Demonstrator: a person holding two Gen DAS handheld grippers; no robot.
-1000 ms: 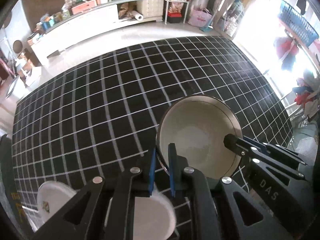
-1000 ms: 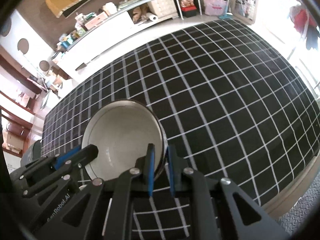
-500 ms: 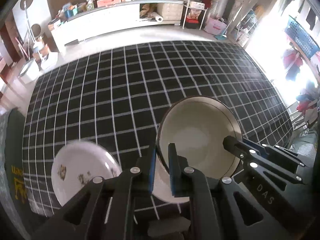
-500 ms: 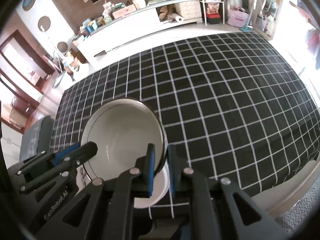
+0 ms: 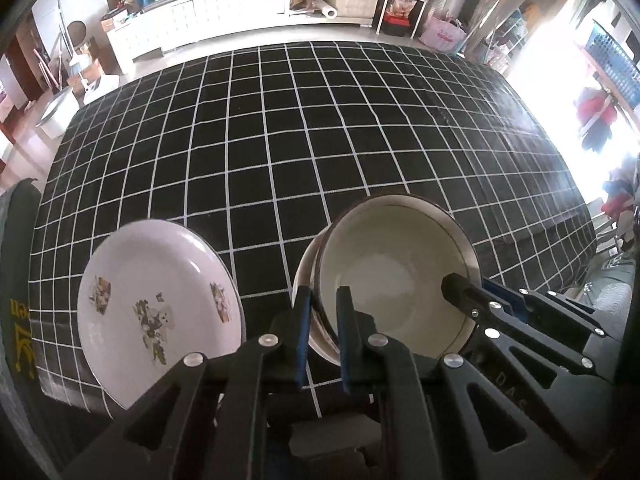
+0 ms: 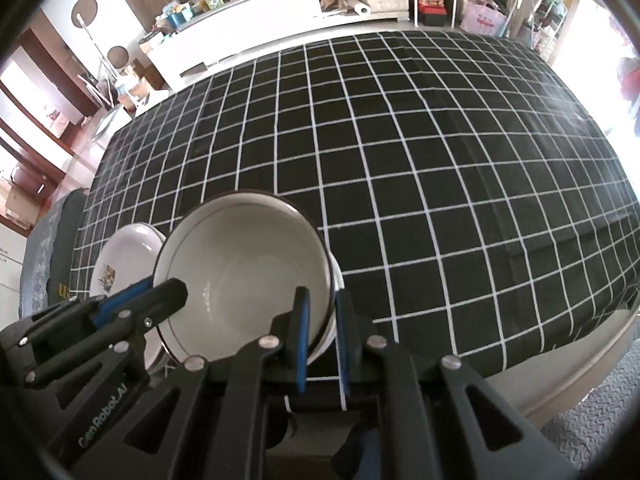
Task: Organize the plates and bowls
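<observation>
A white bowl with a dark rim [image 5: 392, 280] is held from both sides. My left gripper [image 5: 323, 312] is shut on its left rim and my right gripper [image 6: 322, 320] is shut on its right rim. The bowl also shows in the right wrist view [image 6: 244, 268]. It sits over or in a second white bowl, whose edge [image 5: 306, 276] shows just under it; I cannot tell if they touch. A white flowered plate [image 5: 156, 308] lies to the left near the table's front edge and also shows in the right wrist view [image 6: 124, 256].
The table wears a black cloth with a white grid [image 5: 320, 140]. A dark chair back [image 5: 18, 280] stands at the left edge. A white sideboard [image 5: 208, 28] with clutter runs along the far wall.
Both grippers have pulled back toward the table's front edge with the bowl. The flowered plate and the second bowl under the held one have come fully into view.
</observation>
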